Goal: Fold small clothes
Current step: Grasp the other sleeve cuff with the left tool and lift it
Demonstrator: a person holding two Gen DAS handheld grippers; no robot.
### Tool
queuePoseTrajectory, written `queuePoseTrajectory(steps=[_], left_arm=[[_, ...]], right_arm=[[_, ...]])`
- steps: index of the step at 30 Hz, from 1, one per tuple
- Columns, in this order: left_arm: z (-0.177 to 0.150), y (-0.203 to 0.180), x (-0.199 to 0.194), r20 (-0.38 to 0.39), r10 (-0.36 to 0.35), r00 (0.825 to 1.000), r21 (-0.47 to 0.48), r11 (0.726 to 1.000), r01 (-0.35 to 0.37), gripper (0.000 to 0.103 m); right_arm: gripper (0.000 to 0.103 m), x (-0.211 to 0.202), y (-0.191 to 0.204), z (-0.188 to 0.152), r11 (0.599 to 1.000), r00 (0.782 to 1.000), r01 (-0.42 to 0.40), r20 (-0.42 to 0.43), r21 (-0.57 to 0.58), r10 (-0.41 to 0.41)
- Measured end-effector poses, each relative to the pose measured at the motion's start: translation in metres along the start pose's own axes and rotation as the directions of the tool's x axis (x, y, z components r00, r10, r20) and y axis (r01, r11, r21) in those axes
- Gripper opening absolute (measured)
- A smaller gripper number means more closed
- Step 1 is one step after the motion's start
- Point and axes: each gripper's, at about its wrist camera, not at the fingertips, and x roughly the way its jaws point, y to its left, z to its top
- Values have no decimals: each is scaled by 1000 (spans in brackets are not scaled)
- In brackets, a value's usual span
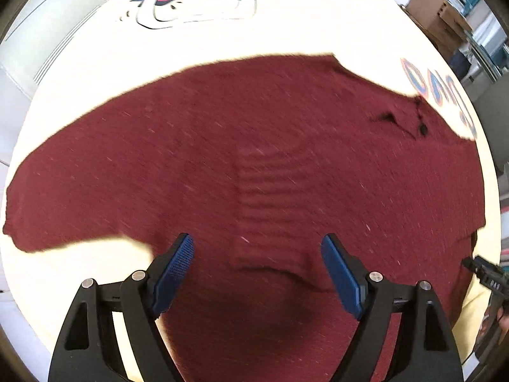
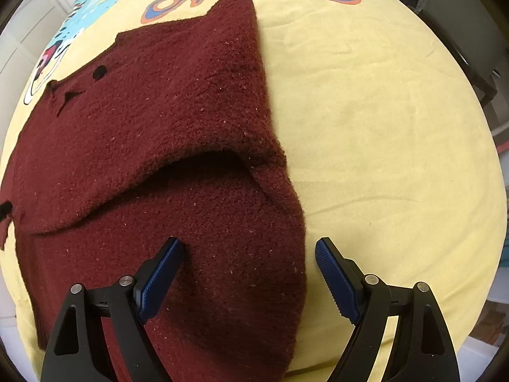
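Maroon knit sweater [image 2: 165, 133] lies across a yellow printed sheet [image 2: 366, 121], filling centre and left of the right wrist view w/ one part folded over in the middle. Right gripper [image 2: 249, 265] at bottom centre: jaws apart, straddling the sweater's right edge, nothing clamped. Left gripper [image 1: 257, 262] (view blurred) at bottom of its frame, jaws apart over the knit, gripping nothing.

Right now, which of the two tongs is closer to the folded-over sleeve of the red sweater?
Right. The right tongs hang open straddling the folded-over sleeve. The left tongs hang open over the sweater middle, away from it.
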Motion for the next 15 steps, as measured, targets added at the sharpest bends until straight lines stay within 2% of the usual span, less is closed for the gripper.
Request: queuePoseTrajectory(steps=[4,8,12,14,15], left_arm=[[16,10,10,-36,-39,999,-59,998,37,78],[21,2,35,-96,-99,991,-67,993,92,78],[19,-6,58,-133,-90,987,-82,993,80,76],[18,-10,59,-126,-83,989,-68,995,75,67],[18,-13,58,-123,-86,989,-62,995,79,55]], right_arm=[[86,-4,0,5,1000,1000,8,12,-9,-8],[86,-8,1,11,1000,999,18,31,-19,-17],[86,-14,-4,21,1000,999,18,41,-13,-17],[86,-19,-8,27,1000,999,5,51,-9,-4],[86,-21,-10,31,1000,999,-5,53,-7,6]])
